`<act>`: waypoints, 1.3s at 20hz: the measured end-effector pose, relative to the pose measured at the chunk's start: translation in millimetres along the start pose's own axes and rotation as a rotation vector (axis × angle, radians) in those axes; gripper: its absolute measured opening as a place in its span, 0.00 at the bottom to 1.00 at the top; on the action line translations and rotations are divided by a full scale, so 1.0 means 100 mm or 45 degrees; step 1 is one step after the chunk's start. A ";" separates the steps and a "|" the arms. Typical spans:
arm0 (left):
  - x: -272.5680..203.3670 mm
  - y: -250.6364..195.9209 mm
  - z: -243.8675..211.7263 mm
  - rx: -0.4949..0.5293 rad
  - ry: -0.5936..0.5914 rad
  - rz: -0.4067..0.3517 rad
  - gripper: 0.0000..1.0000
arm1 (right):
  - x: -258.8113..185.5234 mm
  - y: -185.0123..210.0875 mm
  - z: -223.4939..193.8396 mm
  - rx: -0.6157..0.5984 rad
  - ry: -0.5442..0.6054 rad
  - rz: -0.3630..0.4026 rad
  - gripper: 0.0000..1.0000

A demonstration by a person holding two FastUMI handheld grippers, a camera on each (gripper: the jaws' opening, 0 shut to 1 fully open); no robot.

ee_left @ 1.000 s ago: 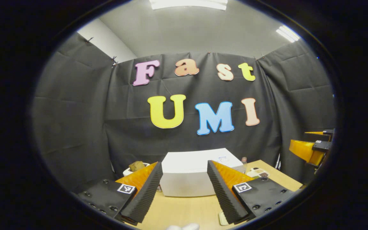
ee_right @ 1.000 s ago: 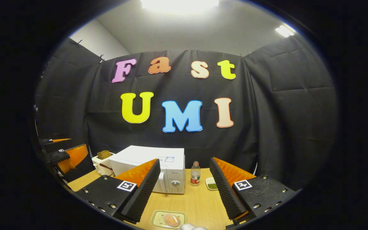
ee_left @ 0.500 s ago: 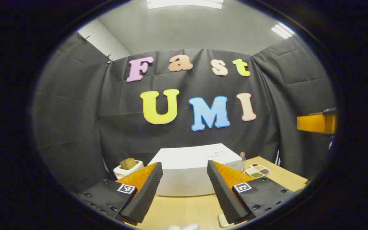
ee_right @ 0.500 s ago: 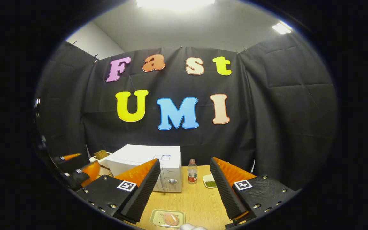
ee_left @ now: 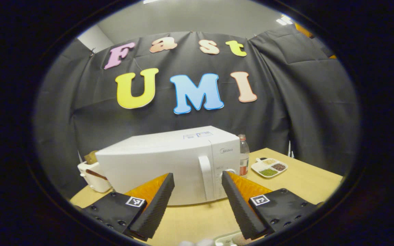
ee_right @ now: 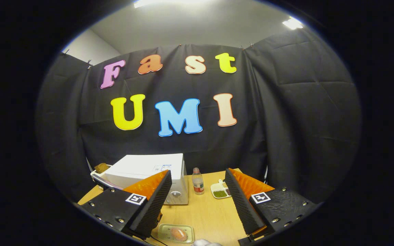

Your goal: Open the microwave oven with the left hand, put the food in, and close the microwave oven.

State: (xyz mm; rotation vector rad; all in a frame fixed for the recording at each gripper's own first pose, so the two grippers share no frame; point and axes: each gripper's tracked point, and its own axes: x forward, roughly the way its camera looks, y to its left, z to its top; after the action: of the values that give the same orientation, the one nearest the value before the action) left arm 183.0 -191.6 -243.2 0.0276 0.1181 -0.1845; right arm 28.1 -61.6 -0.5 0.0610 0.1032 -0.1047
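- In the left gripper view, the left gripper [ee_left: 197, 201] hangs with its fingers spread and nothing between them; bare table [ee_left: 190, 218] runs from them to the microwave [ee_left: 169, 164].
- The microwave door is closed; its handle [ee_left: 206, 177] stands straight ahead, unblocked.
- A bottle [ee_left: 244, 155] stands just beside the microwave's control side, a divided dish [ee_left: 269, 167] near it, narrowing the way round that corner.
- A toaster [ee_left: 92, 174] crowds the microwave's far side.
- In the right gripper view, the right gripper [ee_right: 198, 205] is likewise spread, with open table ahead; a plate of food [ee_right: 176, 233] lies low between its fingers, probably on the near table edge.
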 end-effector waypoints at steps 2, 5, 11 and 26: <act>0.30 -0.07 -0.15 -0.045 0.019 0.009 0.97 | 0.11 -0.09 -0.04 -0.026 0.022 -0.022 0.96; 0.67 -0.08 -0.25 -0.051 0.014 0.038 0.96 | 0.22 -0.15 -0.11 -0.076 0.062 -0.025 0.96; 0.90 -0.06 -0.30 -0.092 -0.008 0.060 0.96 | 0.37 -0.15 -0.25 -0.126 0.093 -0.014 0.96; 0.94 -0.07 -0.43 -0.142 0.061 0.018 0.29 | 0.32 -0.06 -0.35 -0.143 0.111 -0.001 0.96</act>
State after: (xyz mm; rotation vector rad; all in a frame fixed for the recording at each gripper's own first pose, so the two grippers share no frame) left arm 268.4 -213.9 -297.5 -0.0785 0.1756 -0.1631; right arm 55.7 -68.0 -39.1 -0.0469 0.1961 -0.0972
